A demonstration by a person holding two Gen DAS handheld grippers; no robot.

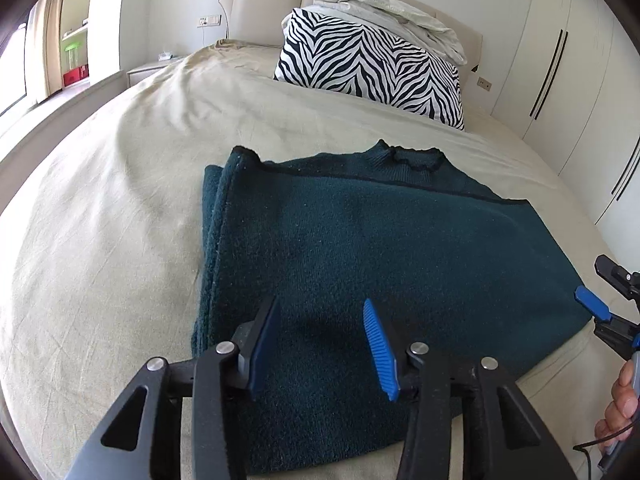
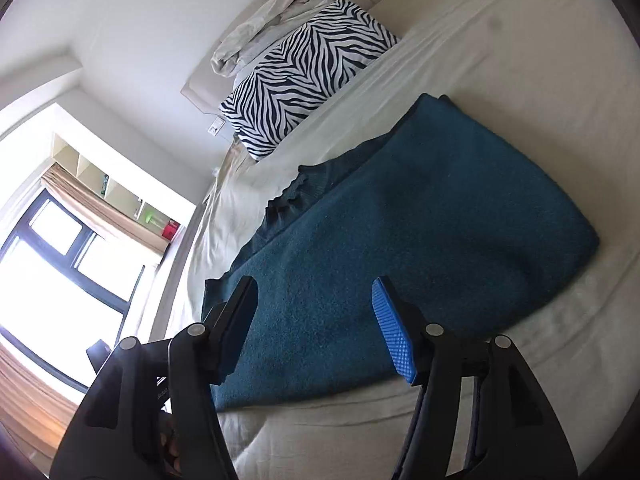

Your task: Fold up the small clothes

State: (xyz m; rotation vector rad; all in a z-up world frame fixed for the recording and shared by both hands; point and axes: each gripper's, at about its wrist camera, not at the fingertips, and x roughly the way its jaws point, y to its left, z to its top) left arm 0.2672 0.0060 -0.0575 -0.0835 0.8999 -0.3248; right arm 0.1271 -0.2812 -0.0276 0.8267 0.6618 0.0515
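A dark teal knit sweater [image 1: 380,248] lies folded on the beige bed sheet [image 1: 120,220], its collar toward the headboard. It also shows in the right wrist view [image 2: 420,232]. My left gripper [image 1: 322,312] is open and empty, hovering over the sweater's near edge. My right gripper [image 2: 316,300] is open and empty over the sweater's near end. In the left wrist view the right gripper [image 1: 592,300] sits at the sweater's right corner, one blue finger pad touching or just above the fabric.
A zebra-print pillow [image 1: 372,64] with a crumpled white duvet [image 1: 384,12] on top rests against the headboard. White wardrobes [image 1: 560,80] stand at the right. A window [image 2: 60,260] and shelves are beyond the bed's far side.
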